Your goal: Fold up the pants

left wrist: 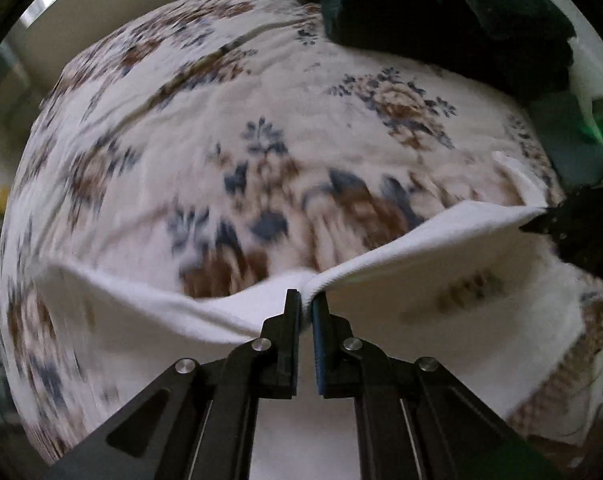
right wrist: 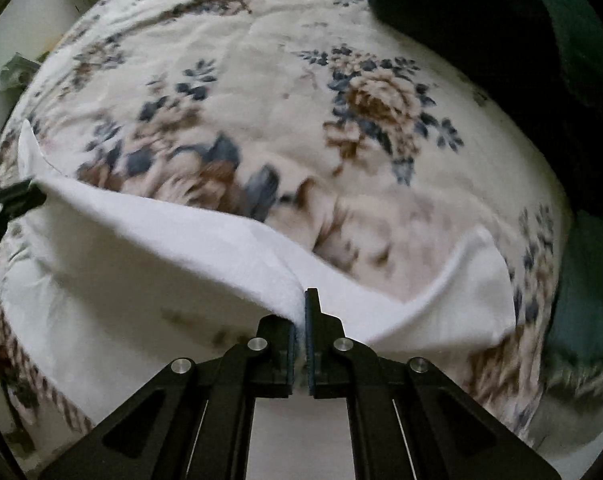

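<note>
Pants (left wrist: 441, 264), white, hang lifted above the floral bed cover (left wrist: 229, 112), top edge stretched across the lower frame. Left gripper (left wrist: 306, 300) jaws clamped on that edge; right gripper (right wrist: 301, 300) jaws clamped likewise. Dark green cushions (right wrist: 501, 20) sit upper right.

Most of the white pants (left wrist: 441, 280) hang down under the left gripper (left wrist: 306, 300) & the frame bottom cuts them off, so legs, full shape etc. can't be told. In the right wrist view the right gripper (right wrist: 304, 304) pinches the pants' edge, and the cloth hides the tip of its left finger. The flowers on the blanket (left wrist: 205, 152) are smeared w/ blur low down in the left wrist view, the dark green pile (right wrist: 521, 40) is too dark to tell what it is, & the other gripper shows only as a cut-off black bit at each pic's side.
</note>
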